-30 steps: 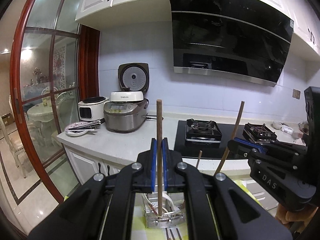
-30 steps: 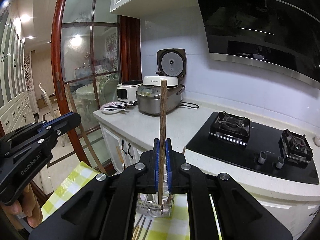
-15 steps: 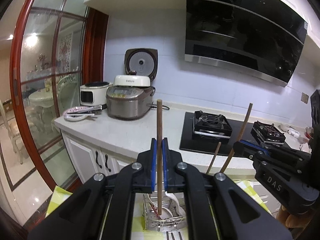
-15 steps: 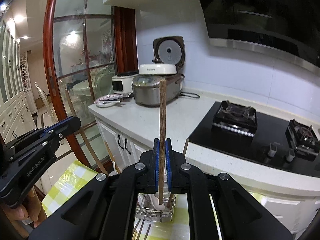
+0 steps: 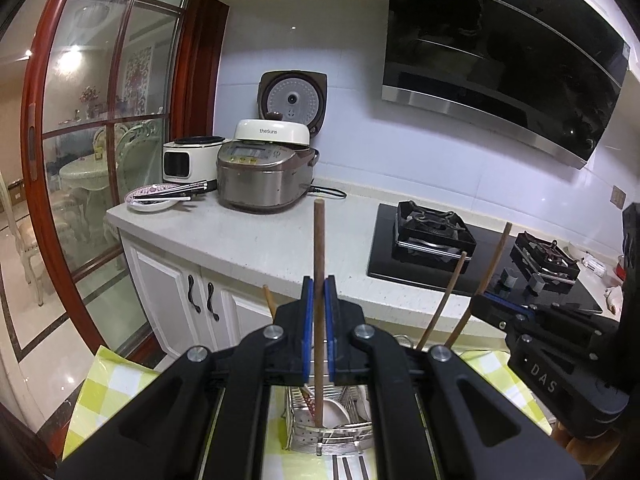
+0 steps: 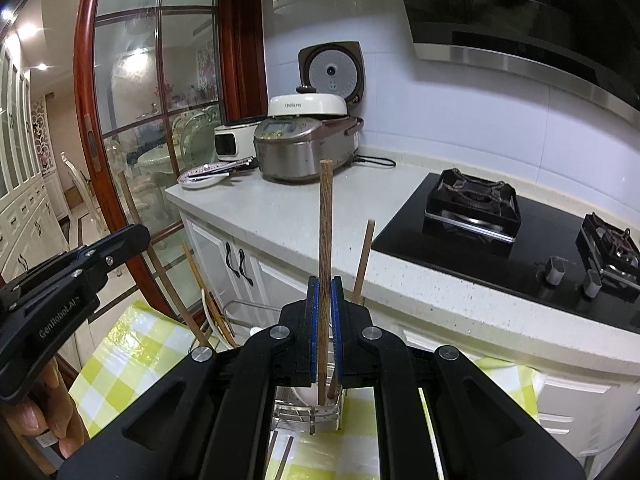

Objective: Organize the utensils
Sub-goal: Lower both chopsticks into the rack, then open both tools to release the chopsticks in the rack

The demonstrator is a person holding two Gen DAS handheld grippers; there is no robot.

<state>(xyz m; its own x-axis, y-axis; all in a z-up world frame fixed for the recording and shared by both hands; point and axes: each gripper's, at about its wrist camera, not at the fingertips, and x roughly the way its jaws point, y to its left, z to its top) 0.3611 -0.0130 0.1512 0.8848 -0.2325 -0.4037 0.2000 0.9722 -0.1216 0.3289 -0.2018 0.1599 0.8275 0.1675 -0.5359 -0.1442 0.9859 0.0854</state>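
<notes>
In the left wrist view my left gripper (image 5: 319,292) is shut on an upright brown chopstick (image 5: 319,240). Its lower end dips into the metal utensil caddy (image 5: 304,436), beside white spoons (image 5: 336,412). My right gripper (image 6: 325,292) is shut on a second wooden chopstick (image 6: 325,216), whose tip also reaches down into the caddy (image 6: 308,412). Each gripper shows in the other's view: the right gripper (image 5: 480,302) with its slanted chopstick (image 5: 496,260), and the left gripper (image 6: 136,238). Loose chopsticks (image 6: 363,264) lean in the caddy.
The caddy stands on a yellow-green checked cloth (image 5: 108,392), with more utensils (image 5: 348,468) lying in front of it. Behind is a white counter (image 5: 256,240) with rice cookers (image 5: 264,172), a plate (image 5: 148,200) and a gas hob (image 5: 432,236).
Both grippers have sunk with their chopsticks, and the sticks' lower ends have gone down into the caddy. The counter now sits higher in both views.
</notes>
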